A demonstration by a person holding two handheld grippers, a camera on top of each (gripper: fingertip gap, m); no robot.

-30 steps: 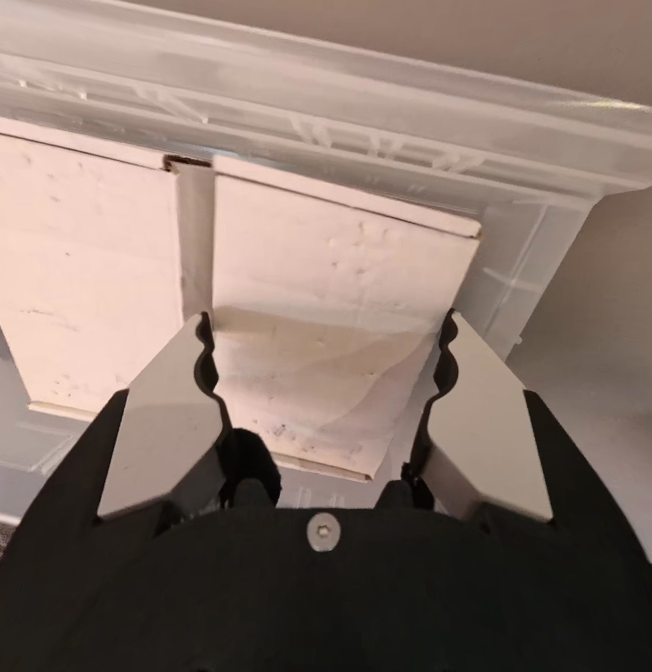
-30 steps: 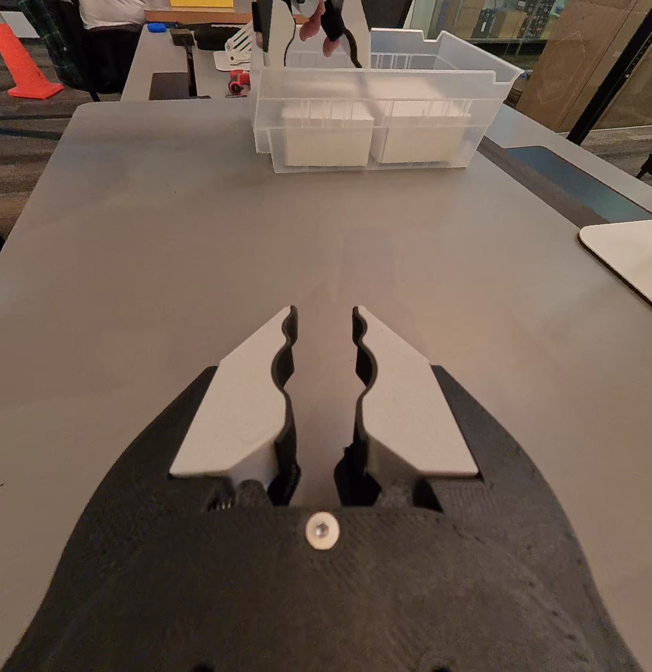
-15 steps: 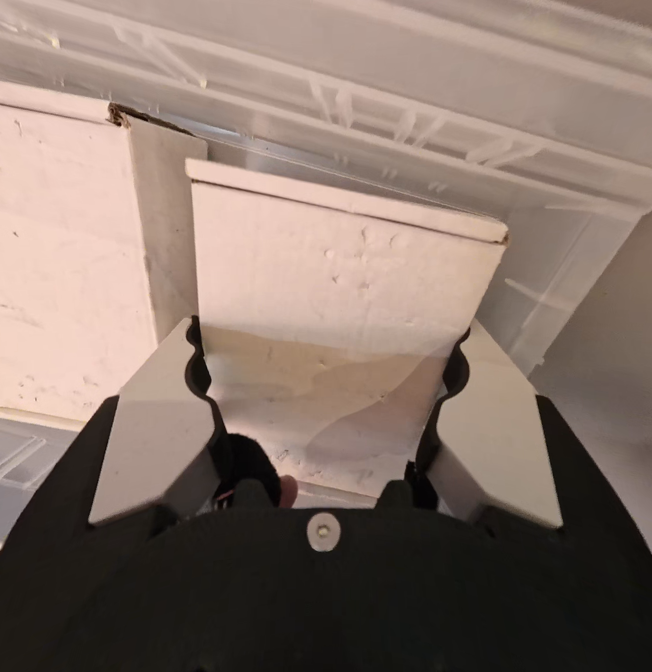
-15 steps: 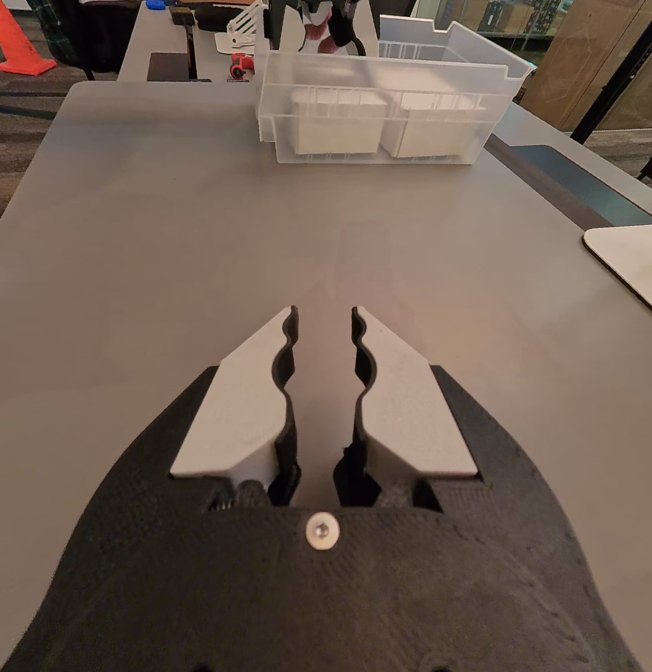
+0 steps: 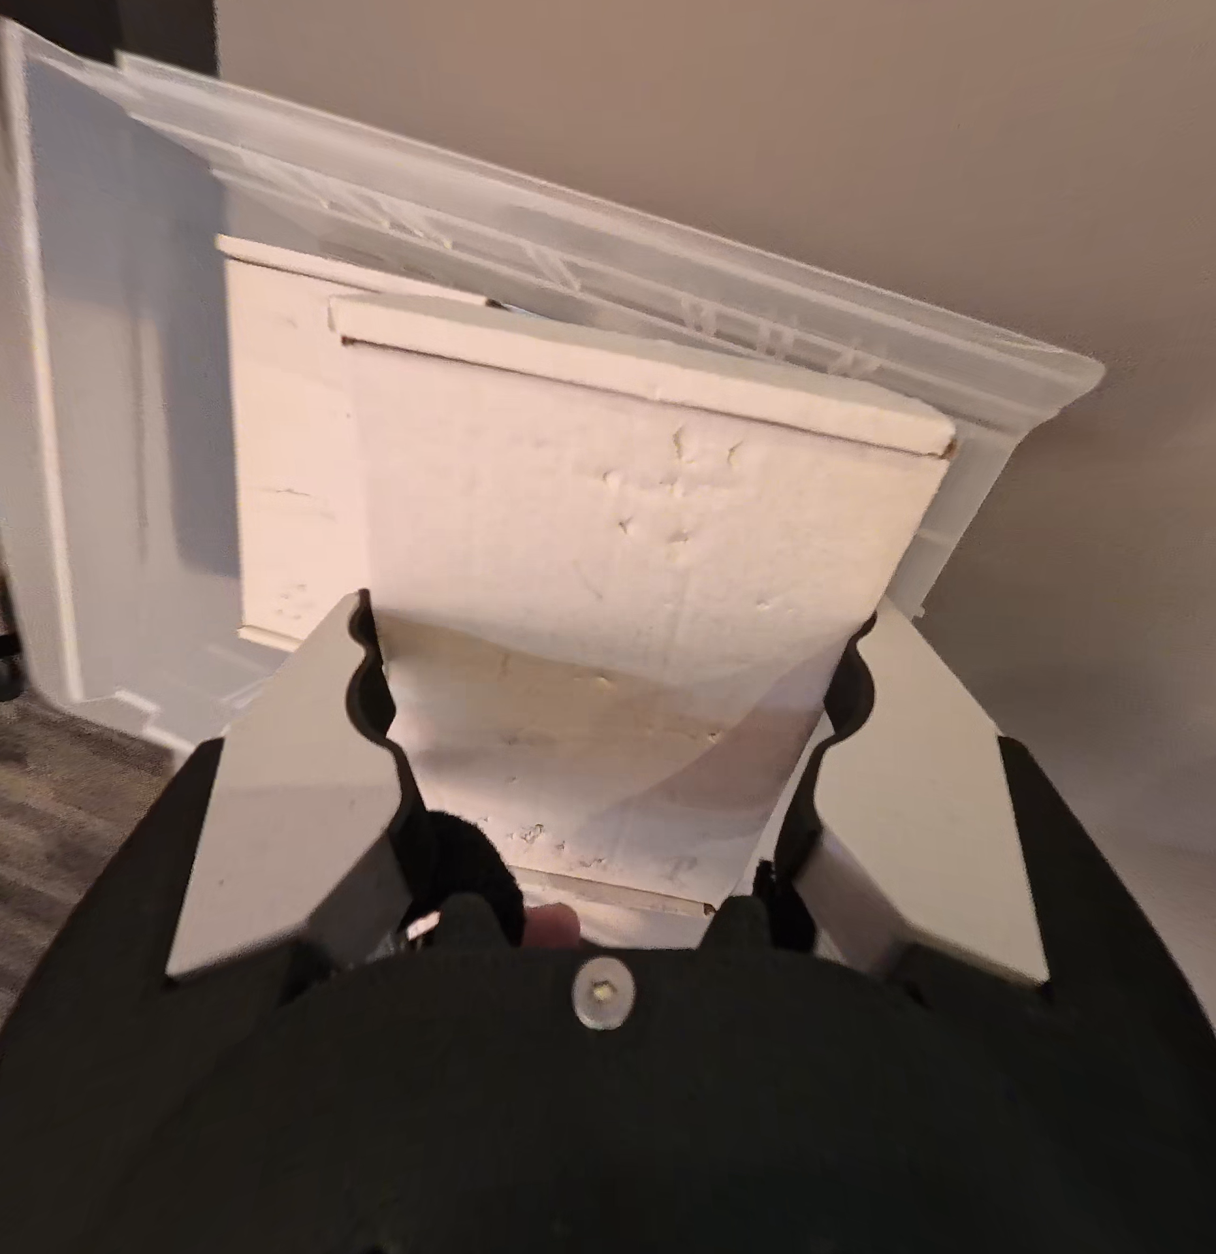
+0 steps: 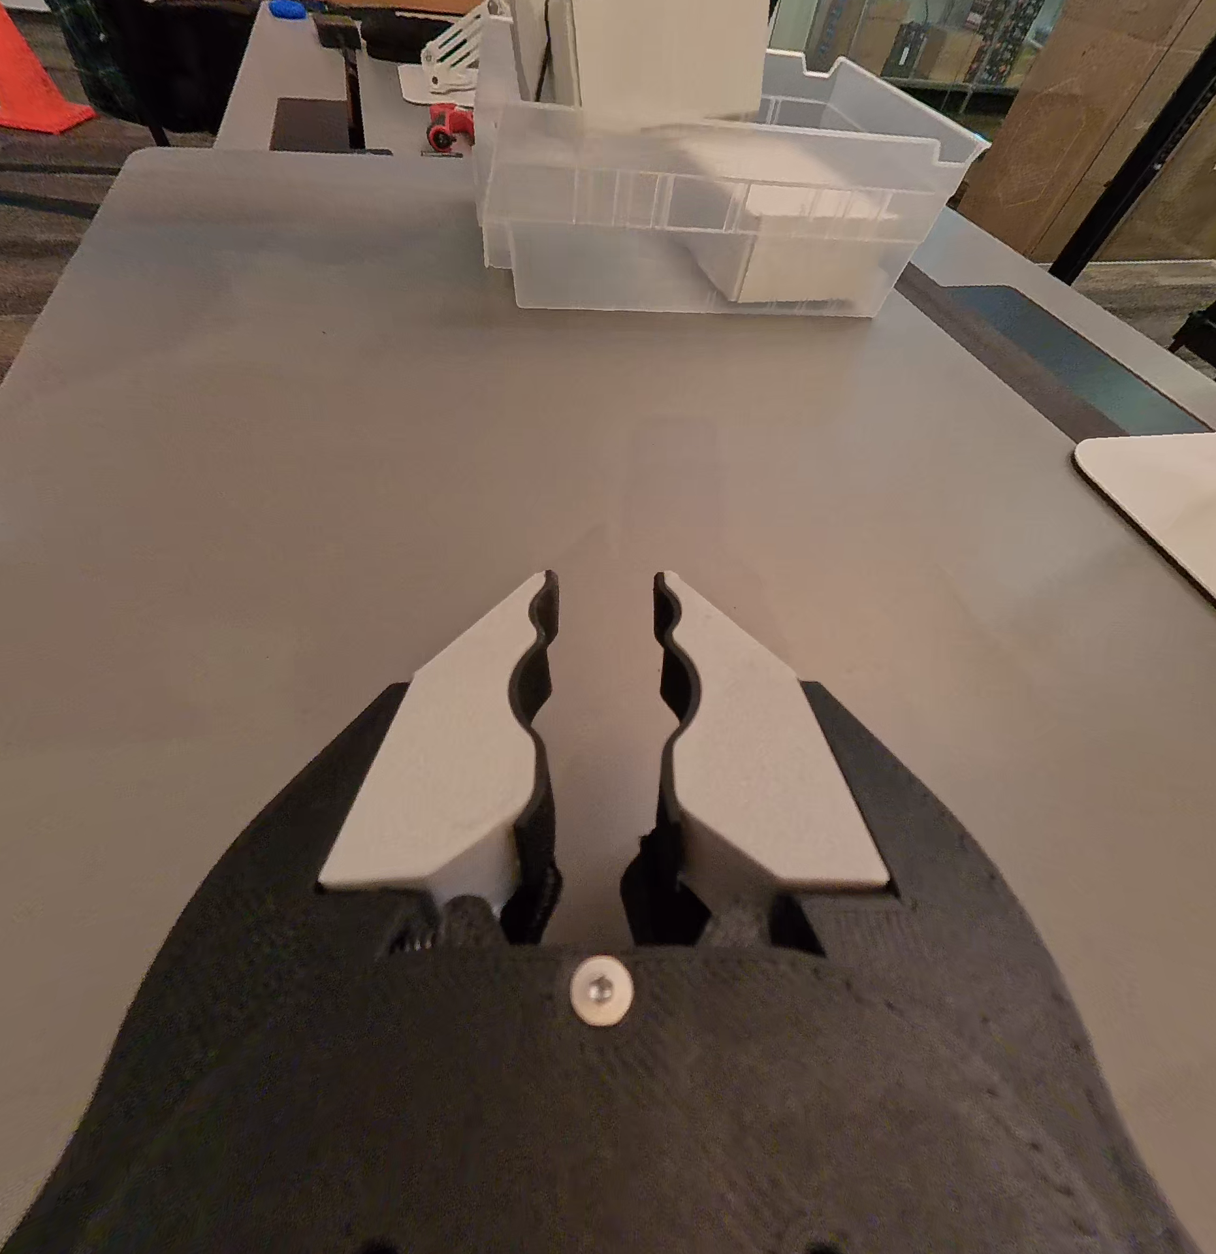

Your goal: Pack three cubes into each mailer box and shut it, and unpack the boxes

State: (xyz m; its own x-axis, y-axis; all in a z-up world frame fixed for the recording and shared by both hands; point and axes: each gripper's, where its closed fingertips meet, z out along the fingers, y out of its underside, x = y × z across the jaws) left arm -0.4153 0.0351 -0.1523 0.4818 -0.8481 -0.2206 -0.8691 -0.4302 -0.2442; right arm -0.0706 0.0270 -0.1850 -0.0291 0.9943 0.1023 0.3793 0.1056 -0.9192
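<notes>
My left claw pinches a closed white mailer box by its sides, raised above the clear bin. My right claw, slightly parted and holding nothing, hovers low over the wide grey table.

Only the right view shows the room: open tabletop stretches ahead to the bin at the far edge, a second white box inside it, a pale board at the right edge, an orange cone on the floor.

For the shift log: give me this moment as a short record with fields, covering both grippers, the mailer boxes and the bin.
left gripper: shut on white mailer box, held above the bin
second mailer box: inside the bin, right end
clear plastic bin: far end of grey table
right gripper: fingers parted, empty, above bare table
cubes: none in view
white board: right table edge
</notes>
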